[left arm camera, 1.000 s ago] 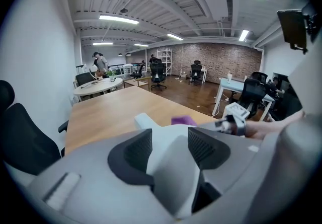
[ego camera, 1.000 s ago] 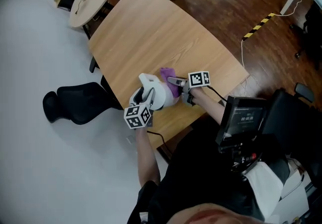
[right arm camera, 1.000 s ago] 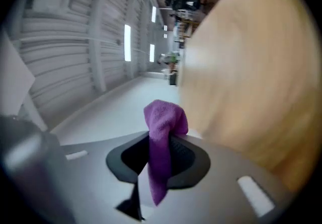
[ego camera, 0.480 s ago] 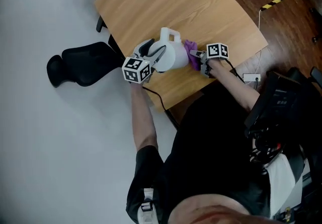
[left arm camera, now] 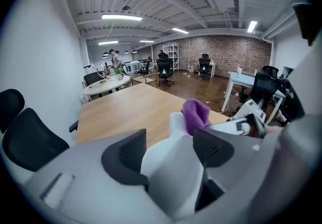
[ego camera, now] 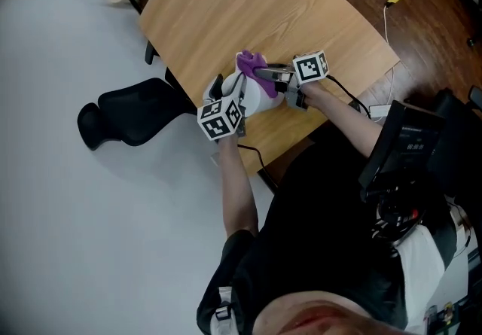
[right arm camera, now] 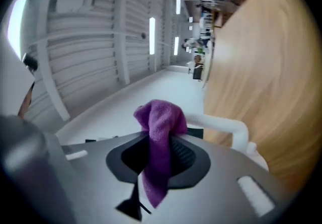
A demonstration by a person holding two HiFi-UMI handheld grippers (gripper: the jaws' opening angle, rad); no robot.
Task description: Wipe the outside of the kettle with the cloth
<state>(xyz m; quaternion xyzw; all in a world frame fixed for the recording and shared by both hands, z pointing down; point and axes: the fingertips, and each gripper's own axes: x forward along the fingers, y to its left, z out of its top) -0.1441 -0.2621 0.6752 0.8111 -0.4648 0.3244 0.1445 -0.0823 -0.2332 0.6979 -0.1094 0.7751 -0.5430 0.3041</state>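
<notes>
A big wooden desk (ego camera: pixel 248 10) fills most of the head view. A black chair (ego camera: pixel 135 111) stands on the pale floor just beside it.

The white kettle (ego camera: pixel 258 98) is near the desk's edge, close to the person and between the two tools.

The left tool (left arm camera: pixel 166 150) comes at the kettle from the chair side. Its jaws have just been opening wider. The kettle's body fills the gap between them, and both dark pads lie against its sides.

The right tool (right arm camera: pixel 160 156) comes from the other side and points a little upward. Its jaws are pressed together on a purple cloth (right arm camera: pixel 160 117). One bunched end sticks up past the pads and the other end hangs down.

The cloth is at the top of the kettle, right by its white handle (right arm camera: pixel 229 126).
</notes>
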